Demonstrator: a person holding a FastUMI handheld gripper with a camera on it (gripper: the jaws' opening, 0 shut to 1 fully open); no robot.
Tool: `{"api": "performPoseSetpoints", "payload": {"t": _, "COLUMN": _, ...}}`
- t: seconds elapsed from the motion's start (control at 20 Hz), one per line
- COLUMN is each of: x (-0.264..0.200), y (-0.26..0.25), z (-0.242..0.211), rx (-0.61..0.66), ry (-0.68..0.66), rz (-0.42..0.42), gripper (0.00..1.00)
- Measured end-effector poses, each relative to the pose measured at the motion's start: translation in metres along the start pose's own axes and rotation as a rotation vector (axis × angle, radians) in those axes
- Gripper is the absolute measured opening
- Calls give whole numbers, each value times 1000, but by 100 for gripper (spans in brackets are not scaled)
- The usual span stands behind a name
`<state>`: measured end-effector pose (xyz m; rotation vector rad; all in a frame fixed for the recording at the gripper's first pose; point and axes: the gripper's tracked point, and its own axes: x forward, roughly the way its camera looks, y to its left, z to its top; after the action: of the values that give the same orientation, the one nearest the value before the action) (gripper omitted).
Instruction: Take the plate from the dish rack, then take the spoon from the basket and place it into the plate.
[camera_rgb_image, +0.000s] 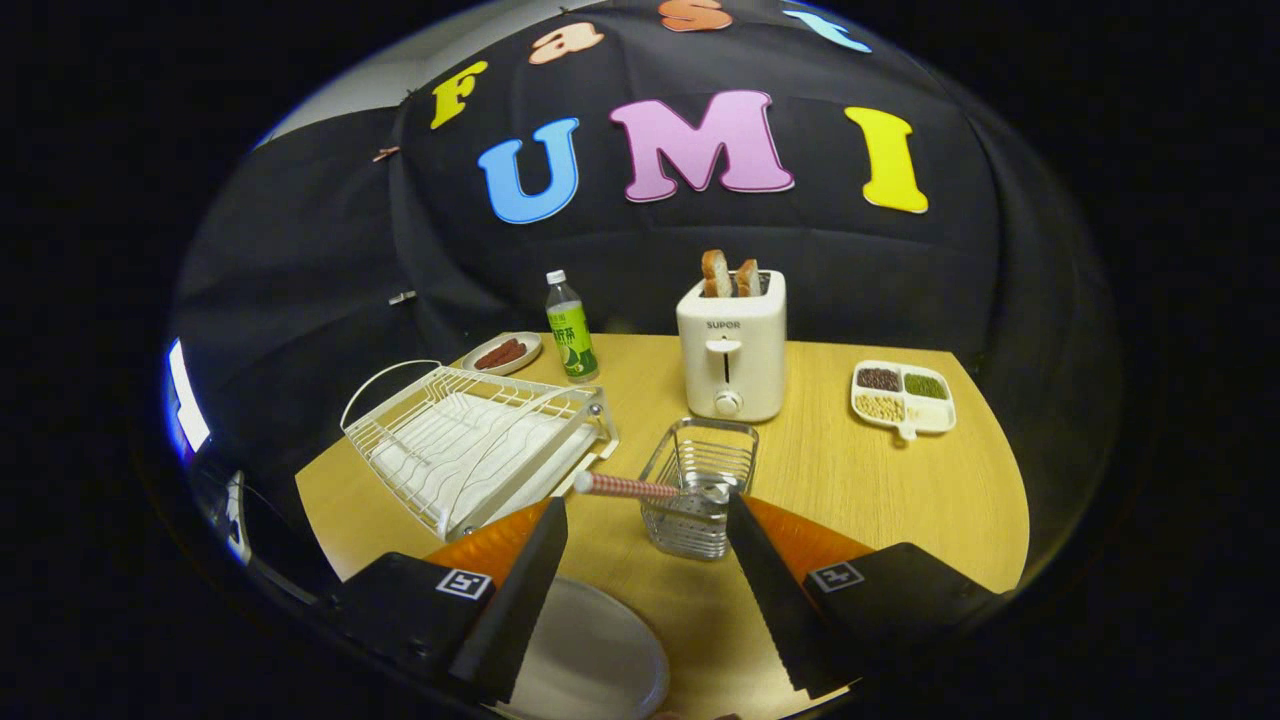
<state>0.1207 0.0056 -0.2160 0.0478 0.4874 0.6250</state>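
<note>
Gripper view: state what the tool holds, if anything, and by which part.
Nothing. The tool is open; the spoon lies across the basket just ahead of its fingers, untouched. The plate rests on the table below.

A mock kitchen set up in a cloth-walled booth: the wooden table (850, 480) carries a toaster (731, 345) with bread (729, 275) at the far side, a white dish rack (470, 445) on the left, a wire basket (700, 480), a drink bottle (571, 328) and a divided dish of beans (903, 397) on the right.
</note>
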Motion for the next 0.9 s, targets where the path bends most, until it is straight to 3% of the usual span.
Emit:
{"api": "performPoseSetpoints", "payload": {"t": 0.3, "x": 27, "y": 12, "z": -4, "rx": -102, "ry": 4, "rz": 32, "gripper": 99}}
{"api": "performPoseSetpoints", "payload": {"t": 0.6, "x": 63, "y": 2, "z": -8, "rx": -161, "ry": 0, "rz": -1, "gripper": 98}}
{"api": "performPoseSetpoints", "payload": {"t": 0.8, "x": 73, "y": 5, "z": -1, "rx": -150, "ry": -18, "rz": 6, "gripper": 72}}
{"api": "performPoseSetpoints", "payload": {"t": 0.9, "x": 74, "y": 6, "z": 3, "rx": -158, "ry": -29, "rz": 0, "gripper": 67}}
